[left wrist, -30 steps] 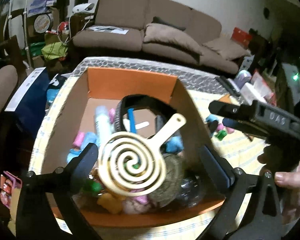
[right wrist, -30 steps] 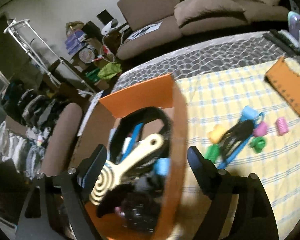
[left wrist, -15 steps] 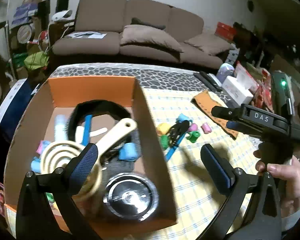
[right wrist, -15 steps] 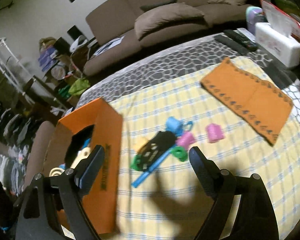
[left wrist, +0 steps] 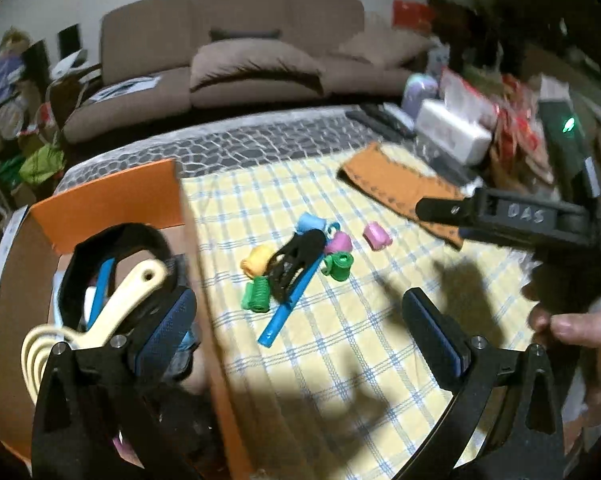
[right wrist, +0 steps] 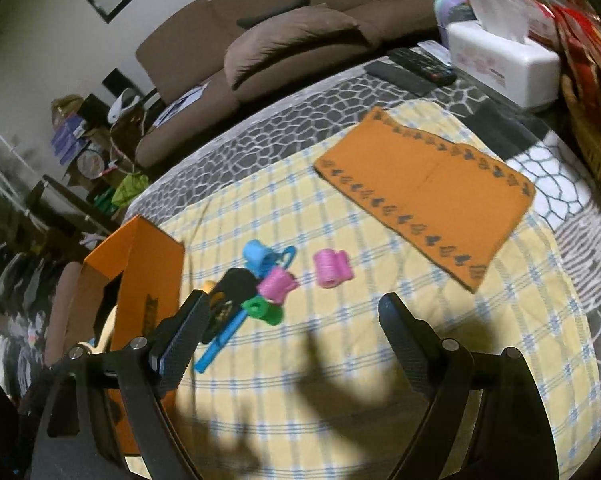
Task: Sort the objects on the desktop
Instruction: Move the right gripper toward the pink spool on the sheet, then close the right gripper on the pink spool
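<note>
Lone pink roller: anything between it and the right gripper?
Nothing visible does. The lone pink roller lies by itself on the checked cloth, apart from the cluster to its left. The right gripper is open and empty, with only bare cloth and shadow between.

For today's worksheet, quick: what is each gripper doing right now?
Left gripper: open, holding nothing.
Right gripper: open, holding nothing.
</note>
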A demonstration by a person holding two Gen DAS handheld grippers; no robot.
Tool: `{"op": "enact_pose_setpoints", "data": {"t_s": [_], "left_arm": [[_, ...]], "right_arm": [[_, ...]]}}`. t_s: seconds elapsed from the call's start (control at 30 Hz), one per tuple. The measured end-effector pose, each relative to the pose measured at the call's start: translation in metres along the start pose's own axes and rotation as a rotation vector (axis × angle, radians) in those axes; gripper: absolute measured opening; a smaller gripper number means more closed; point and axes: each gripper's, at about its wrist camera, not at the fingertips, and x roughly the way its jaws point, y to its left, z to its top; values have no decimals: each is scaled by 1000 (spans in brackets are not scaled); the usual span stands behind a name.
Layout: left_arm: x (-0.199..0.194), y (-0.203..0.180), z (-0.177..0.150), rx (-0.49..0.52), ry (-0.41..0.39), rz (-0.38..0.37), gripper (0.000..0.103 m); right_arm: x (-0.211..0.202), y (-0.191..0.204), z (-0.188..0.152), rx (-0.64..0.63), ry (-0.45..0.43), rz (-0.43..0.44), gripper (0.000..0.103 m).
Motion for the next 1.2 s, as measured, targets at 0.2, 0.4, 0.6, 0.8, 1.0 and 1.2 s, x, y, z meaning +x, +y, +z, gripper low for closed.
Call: {"op": "enact_pose_setpoints", "data": {"t_s": [0.2,0.4,0.6,0.8,1.0,1.2], "left_arm": [[50,-19,17,143,189,19,97],[67,-28,31,278,314,101,90],[97,-31,41,385,414,174,73],[120,-30,45,491,484,225,67],[139,-31,48,552,528,249,67],[159,-32,43,596,567,259,62]], "right_arm": [[1,-20,5,15,2,-9,88],[15,-29,13,2,21,-4,80],[44,-25,13,-56,80,-45,51],[66,-18,19,-99,94,-68,49],[86,-11,25,-118,103,-76,49],[102,-10,23,-136,126,-95,48]]}}
